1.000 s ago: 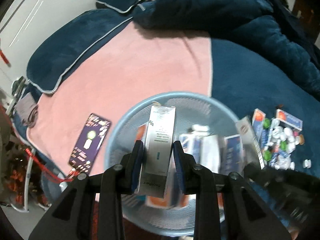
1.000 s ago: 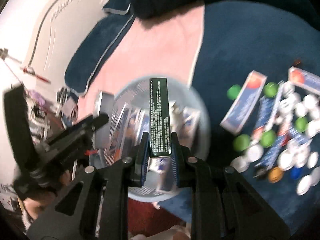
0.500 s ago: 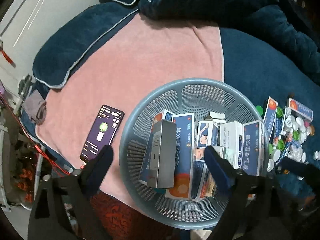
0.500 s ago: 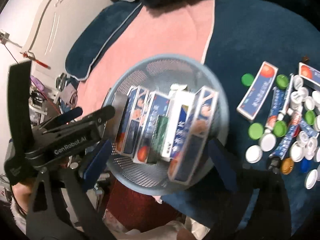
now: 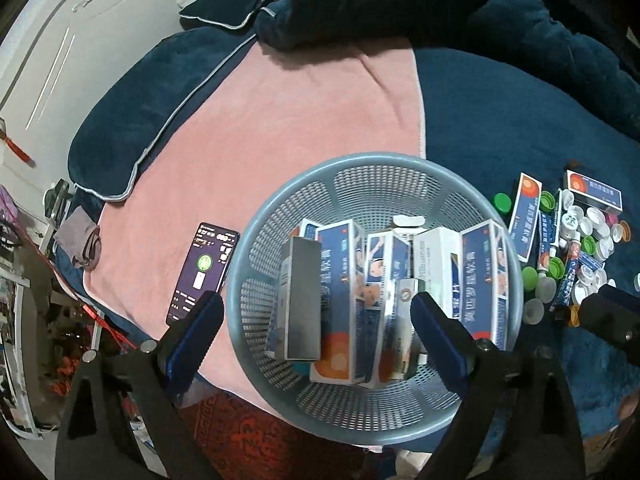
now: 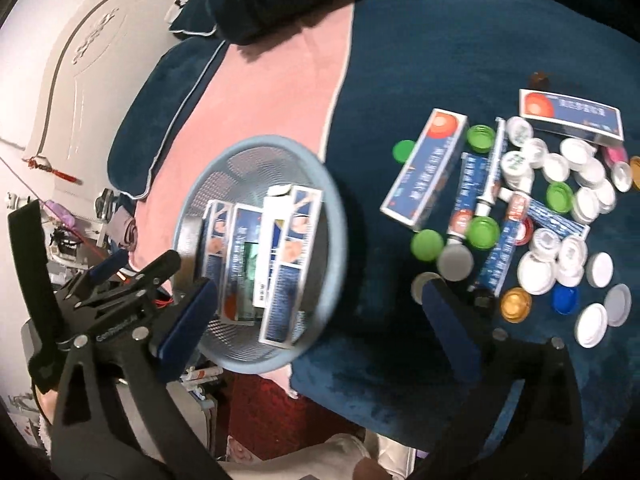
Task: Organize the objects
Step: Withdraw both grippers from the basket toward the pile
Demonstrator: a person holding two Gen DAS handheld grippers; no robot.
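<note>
Boxes and loose caps are the subject of the sorting job, laid out on a dark blue plush bedspread (image 6: 460, 52) with a pink fleece panel (image 5: 288, 120) across its middle. A round pale-blue perforated plastic basket (image 5: 376, 168) sits at the near edge, straddling pink and blue. It holds a row of upright blue-and-white cardboard cartons (image 5: 336, 304) and, at the left end, one grey metallic carton (image 5: 303, 300). Well to the right lies the unsorted heap: flat blue-and-orange cartons (image 6: 428, 168), slim blue tubes (image 6: 468, 192), then white, green and gold bottle caps (image 6: 536, 264). A dark phone (image 5: 204, 272) lies lit on the pink panel, just left of the basket.

Step in hand, as judged: a deposit into the basket is complete and both tools are free. The next move calls for carrying one tool to the heap and closing squarely on a carton's long sides.

Left gripper (image 5: 316, 320) hangs steeply over the basket, jaws spread wide, holding nothing. Right gripper (image 6: 316, 320) points down between basket and heap; its jaws have just been opening and are empty.
</note>
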